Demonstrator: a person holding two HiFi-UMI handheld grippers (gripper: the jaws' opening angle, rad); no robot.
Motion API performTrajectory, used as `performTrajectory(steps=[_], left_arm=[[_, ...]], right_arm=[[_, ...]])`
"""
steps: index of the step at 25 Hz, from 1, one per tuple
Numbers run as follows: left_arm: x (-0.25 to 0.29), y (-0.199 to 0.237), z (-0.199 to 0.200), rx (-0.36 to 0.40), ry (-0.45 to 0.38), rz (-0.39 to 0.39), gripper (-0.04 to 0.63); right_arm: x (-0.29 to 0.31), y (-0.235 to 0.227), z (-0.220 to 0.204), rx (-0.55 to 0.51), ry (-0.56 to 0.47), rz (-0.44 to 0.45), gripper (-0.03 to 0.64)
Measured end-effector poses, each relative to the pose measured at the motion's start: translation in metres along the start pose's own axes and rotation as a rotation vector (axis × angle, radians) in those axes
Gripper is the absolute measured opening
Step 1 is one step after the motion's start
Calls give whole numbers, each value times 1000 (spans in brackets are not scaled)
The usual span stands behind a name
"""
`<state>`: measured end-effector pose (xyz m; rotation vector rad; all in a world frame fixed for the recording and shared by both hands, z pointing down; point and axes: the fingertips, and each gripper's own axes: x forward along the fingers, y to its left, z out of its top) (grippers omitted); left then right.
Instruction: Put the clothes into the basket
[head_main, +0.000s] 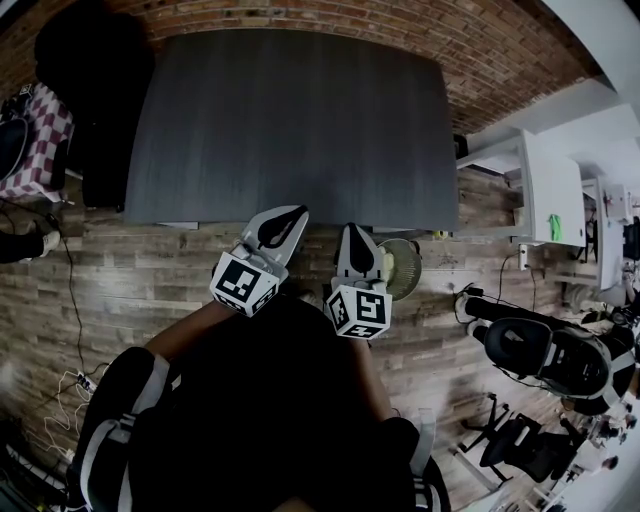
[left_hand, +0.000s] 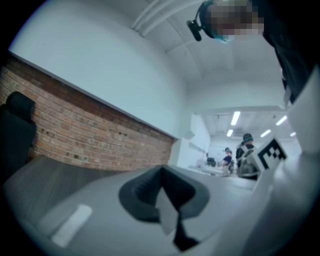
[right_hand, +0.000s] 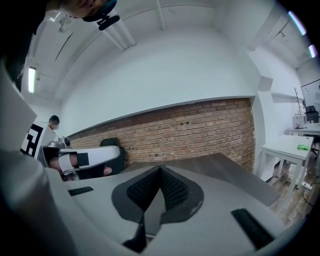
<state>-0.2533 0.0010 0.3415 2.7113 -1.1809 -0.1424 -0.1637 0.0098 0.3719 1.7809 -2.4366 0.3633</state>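
Clenched, nothing between the jaws, side by side at the near edge of the dark desk (head_main: 290, 120): left tool (head_main: 285, 218), right tool (head_main: 356, 245). Half hidden behind the right one, on the floor: round pale tub (head_main: 403, 268), perhaps the basket. Cut off at far left: checked cloth (head_main: 40, 150), unclear.

Dark grey desk (head_main: 290, 120) against a red brick wall (head_main: 490, 55), wood-plank floor (head_main: 130, 280) beneath; white shelving (head_main: 548, 190) and a black office chair (head_main: 550, 352) at right.
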Motion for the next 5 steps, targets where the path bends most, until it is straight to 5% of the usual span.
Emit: performTrajectory(steps=[5], left_arm=[[-5, 1, 3, 7, -1, -5, 5]], right_arm=[[-1, 6, 3, 3, -12, 4, 5]])
